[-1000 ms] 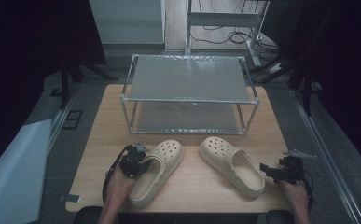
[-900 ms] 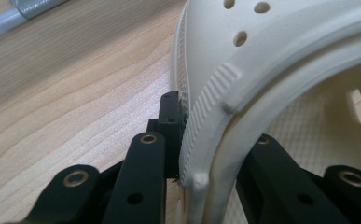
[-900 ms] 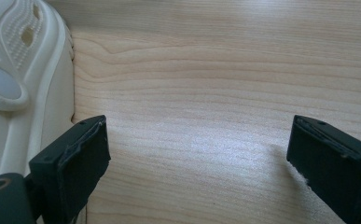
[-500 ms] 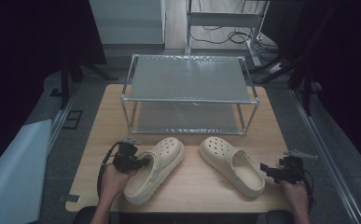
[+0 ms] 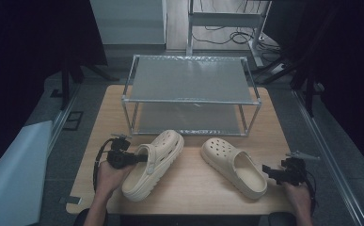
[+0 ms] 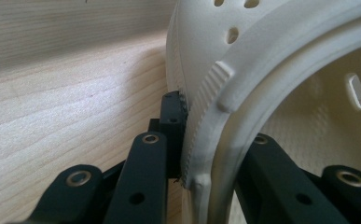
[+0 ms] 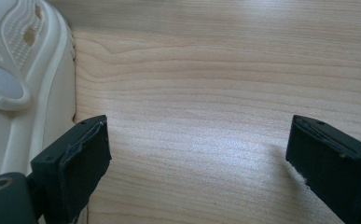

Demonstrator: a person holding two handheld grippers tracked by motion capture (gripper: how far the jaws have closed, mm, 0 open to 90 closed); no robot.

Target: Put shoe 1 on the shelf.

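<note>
Two cream clogs lie on the wooden table (image 5: 193,188). My left gripper (image 5: 141,157) is shut on the left clog (image 5: 156,160), gripping the side wall near its opening. The left gripper view has one black jaw outside the clog's rim (image 6: 215,112) and the other inside it, with the gripper (image 6: 211,135) closed on that wall. The right clog (image 5: 233,165) rests toe-away at the table's middle right. My right gripper (image 5: 270,172) stands open just right of its heel, low over bare wood. In the right gripper view the gripper (image 7: 199,149) holds nothing, and the clog (image 7: 19,70) lies at left.
A two-tier metal rack (image 5: 189,101) with grey shelves stands at the back half of the table, right behind the clogs. Table edges are close to both hands. A pale sheet (image 5: 10,179) lies on the floor at left.
My left hand and gripper have shifted left, and the left clog has moved slightly away from me with them. The right gripper and right clog have stayed still.
</note>
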